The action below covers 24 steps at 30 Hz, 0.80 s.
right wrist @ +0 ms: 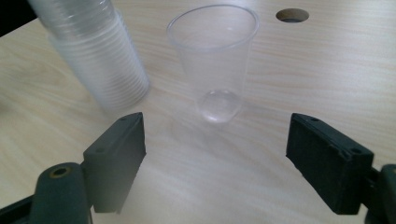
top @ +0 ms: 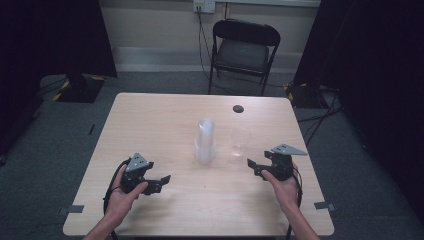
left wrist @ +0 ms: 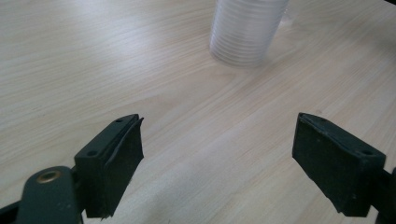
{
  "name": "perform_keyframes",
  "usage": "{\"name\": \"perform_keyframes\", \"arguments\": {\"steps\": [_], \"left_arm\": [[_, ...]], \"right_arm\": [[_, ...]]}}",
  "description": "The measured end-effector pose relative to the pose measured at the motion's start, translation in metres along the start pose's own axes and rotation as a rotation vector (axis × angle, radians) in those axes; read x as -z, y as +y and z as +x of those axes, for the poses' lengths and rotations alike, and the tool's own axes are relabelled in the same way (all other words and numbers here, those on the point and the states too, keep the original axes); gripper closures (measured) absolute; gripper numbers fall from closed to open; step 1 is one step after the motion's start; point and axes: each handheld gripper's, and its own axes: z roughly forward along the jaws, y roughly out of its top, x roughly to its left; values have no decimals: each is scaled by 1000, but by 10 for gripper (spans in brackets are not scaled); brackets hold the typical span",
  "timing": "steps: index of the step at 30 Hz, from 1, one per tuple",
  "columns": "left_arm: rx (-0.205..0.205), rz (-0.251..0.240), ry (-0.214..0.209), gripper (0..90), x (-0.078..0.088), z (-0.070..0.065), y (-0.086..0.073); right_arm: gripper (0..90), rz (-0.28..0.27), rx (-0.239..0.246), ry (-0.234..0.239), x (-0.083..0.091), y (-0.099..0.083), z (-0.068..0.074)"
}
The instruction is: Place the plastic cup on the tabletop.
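High view: right hand-held gripper [top: 256, 166] points left, jaws apart.

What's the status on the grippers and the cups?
Left gripper open, empty. Right gripper open, empty, facing the single cup, upright beside the cup stack. Nothing between.

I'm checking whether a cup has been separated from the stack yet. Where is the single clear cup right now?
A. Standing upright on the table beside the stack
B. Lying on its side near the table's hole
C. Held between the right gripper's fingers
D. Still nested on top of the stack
A: the single clear cup stands upright on the table, apart from the stack, with the right gripper open in front of it.
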Motion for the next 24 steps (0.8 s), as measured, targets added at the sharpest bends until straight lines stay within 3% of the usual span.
{"name": "perform_keyframes", "arguments": {"steps": [7,15,19,24], "left_arm": [[-6,13,6,164,3,0,-1],[-6,22,-5,164,3,-3,-1],[6,26,-15,164,3,-3,-3],[2,43,-18,166,0,-3,-6]], "right_arm": [[189,18,3,-11,21,-16,4],[187,43,-26,-17,40,-38,6],[187,76,-24,-27,44,-48,6],[187,78,-32,-50,47,-56,2]]}}
